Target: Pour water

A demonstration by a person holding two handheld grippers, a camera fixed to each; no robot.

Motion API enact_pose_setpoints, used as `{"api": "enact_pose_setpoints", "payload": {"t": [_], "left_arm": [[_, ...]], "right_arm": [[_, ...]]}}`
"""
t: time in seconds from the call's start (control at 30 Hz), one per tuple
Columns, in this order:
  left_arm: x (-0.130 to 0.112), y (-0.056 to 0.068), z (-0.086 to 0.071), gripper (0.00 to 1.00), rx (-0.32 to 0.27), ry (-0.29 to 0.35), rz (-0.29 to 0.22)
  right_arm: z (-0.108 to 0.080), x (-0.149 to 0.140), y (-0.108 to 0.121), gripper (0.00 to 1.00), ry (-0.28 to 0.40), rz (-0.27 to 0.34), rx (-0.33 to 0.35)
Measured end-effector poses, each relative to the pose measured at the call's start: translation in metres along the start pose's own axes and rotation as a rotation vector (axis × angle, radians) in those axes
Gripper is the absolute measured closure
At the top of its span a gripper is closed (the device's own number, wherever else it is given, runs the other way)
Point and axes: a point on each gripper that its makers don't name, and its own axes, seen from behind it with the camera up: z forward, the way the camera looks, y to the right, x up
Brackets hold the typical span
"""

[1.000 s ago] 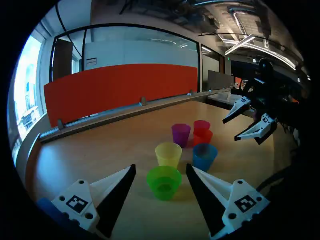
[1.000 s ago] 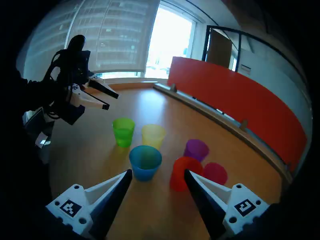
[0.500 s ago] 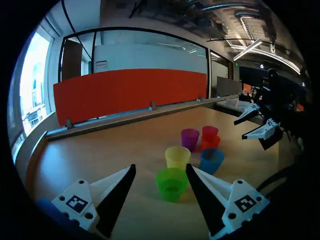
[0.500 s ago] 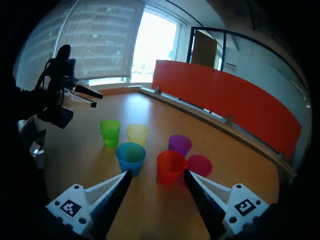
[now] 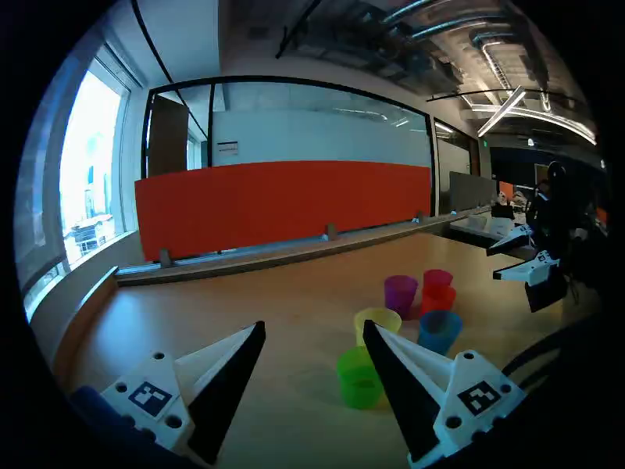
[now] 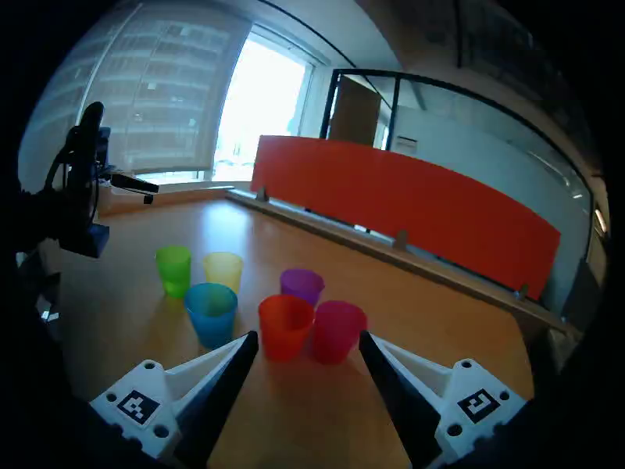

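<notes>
Currently both grippers are held empty, jaws apart. Off the left gripper (image 5: 312, 367) the green cup (image 5: 358, 381) is seen at 3 o'clock; off the right gripper (image 6: 308, 367) the red cup (image 6: 285, 326) at 11 o'clock. Close-packed neighbours may be toppled by an off-centre approach

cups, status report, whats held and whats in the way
Left gripper open, empty. Right gripper open, empty. Six cups upright on table, none gripped; red cup and pink cup just ahead of right gripper. Nothing in the way.
</notes>
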Motion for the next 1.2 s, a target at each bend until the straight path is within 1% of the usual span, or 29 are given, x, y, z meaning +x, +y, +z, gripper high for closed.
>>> {"api": "enact_pose_setpoints", "payload": {"t": [0.1, 0.27, 0.5, 0.67, 0.93, 1.2], "left_arm": [[0.001, -0.006, -0.001, 0.07, 0.027, 0.014, -0.004], [0.0, -0.011, -0.002, 0.07, 0.055, 0.037, -0.022], [-0.001, -0.024, -0.005, 0.07, 0.106, 0.072, -0.05], [0.0, -0.03, -0.007, 0.07, 0.142, 0.103, -0.071], [0.002, -0.043, -0.013, 0.07, 0.208, 0.148, -0.088], [-0.001, -0.051, -0.015, 0.07, 0.247, 0.169, -0.121]], "right_arm": [[-0.002, 0.001, 0.008, 0.0, 0.025, 0.02, -0.04], [-0.007, 0.007, 0.024, 0.0, 0.07, 0.061, -0.105], [-0.012, 0.015, 0.053, 0.0, 0.127, 0.093, -0.227], [-0.015, 0.02, 0.065, 0.0, 0.152, 0.12, -0.289], [-0.016, 0.025, 0.081, 0.0, 0.196, 0.166, -0.395], [-0.017, 0.029, 0.093, 0.0, 0.242, 0.209, -0.482]]}}
